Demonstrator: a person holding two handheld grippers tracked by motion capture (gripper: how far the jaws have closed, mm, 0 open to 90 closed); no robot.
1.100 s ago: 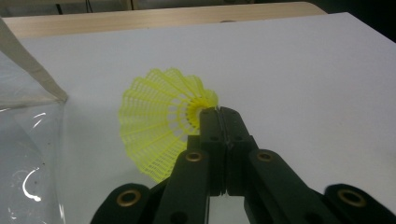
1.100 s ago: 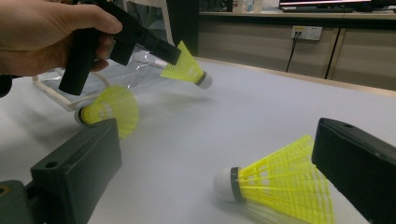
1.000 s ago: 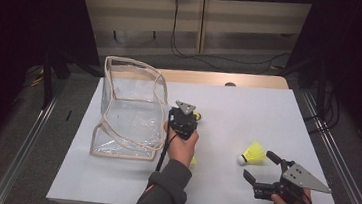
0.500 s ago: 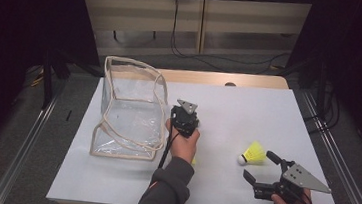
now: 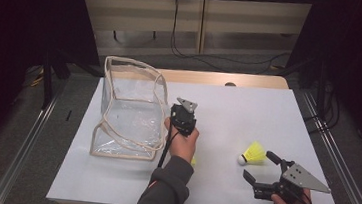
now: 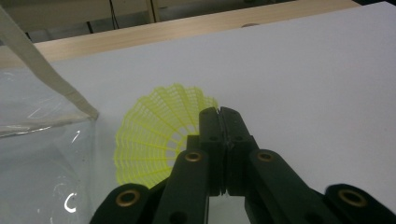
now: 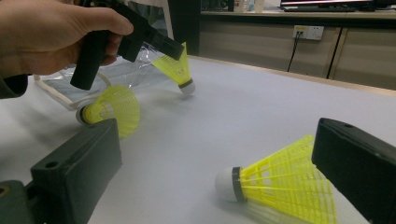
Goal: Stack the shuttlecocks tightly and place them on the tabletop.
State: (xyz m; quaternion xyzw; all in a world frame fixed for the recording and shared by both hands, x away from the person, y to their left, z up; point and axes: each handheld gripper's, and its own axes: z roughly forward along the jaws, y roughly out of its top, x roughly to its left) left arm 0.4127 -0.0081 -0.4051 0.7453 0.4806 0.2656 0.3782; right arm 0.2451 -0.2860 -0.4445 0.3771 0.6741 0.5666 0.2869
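Little is being shifted since the earlier frame: a shuttlecock (image 6: 159, 135) is being held clamped in the left gripper (image 5: 184, 113) jaws just right of the bag (image 5: 128, 109), cork down, while the right gripper (image 5: 262, 171) jaws are being kept apart.

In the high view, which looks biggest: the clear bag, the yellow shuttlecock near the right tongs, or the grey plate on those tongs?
1. Clear bag, by far.
2. Grey plate.
3. Yellow shuttlecock, only slightly smaller than the plate.

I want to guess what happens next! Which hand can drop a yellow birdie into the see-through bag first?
Probably the left. Its tongs are shut on a shuttlecock, right beside the clear bag. The right tongs are open, with another shuttlecock between them ungripped, farther from the bag.
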